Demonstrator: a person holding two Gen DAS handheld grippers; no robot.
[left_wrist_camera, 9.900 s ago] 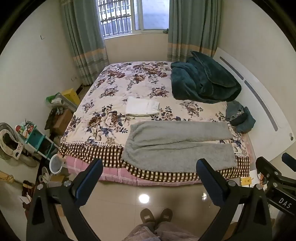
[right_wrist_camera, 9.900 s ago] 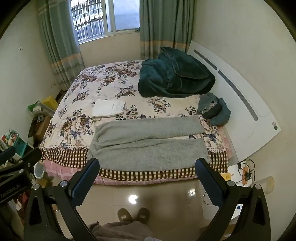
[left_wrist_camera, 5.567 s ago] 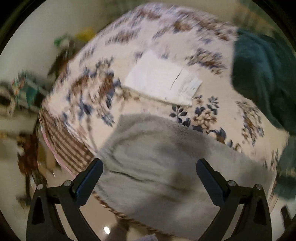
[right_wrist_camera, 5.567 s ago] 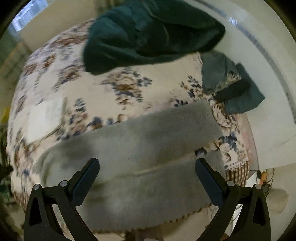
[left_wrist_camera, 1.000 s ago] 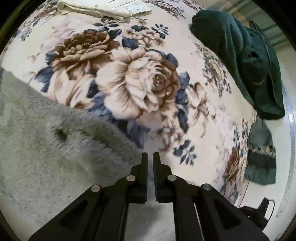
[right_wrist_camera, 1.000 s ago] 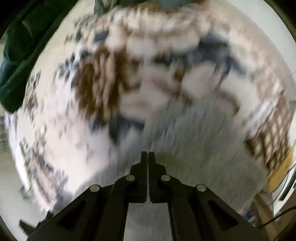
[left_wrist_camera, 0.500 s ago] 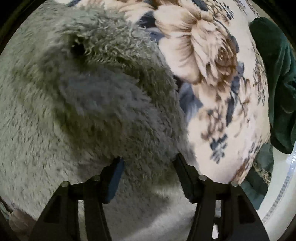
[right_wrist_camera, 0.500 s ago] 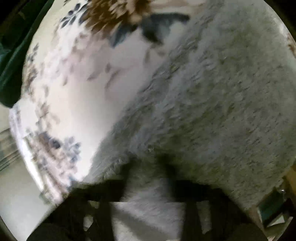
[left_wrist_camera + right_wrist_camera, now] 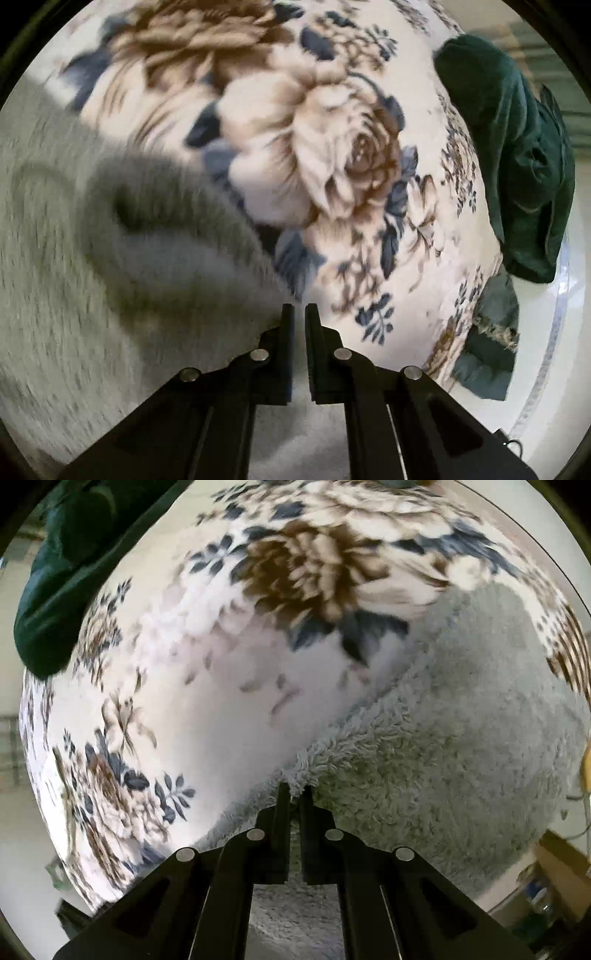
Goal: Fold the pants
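The grey fleece pants [image 9: 110,280] lie on the floral bedspread [image 9: 332,155]. In the left wrist view my left gripper [image 9: 299,314] is shut on the far edge of the pants near the waist end, and the fabric bunches up to its left. In the right wrist view my right gripper [image 9: 294,794] is shut on the fluffy far edge of the pants [image 9: 443,738], with the grey leg spreading to the right toward the checked bed border [image 9: 569,657].
A dark green blanket [image 9: 517,155] is heaped at the far side of the bed; it also shows in the right wrist view [image 9: 62,565]. A smaller teal garment [image 9: 491,339] lies near the white headboard [image 9: 565,332]. Floor clutter [image 9: 546,878] shows past the bed edge.
Both grippers, open over the fleece half a second ago, have closed on the pants' far edge. The fabric at the left gripper has lifted and bunched.
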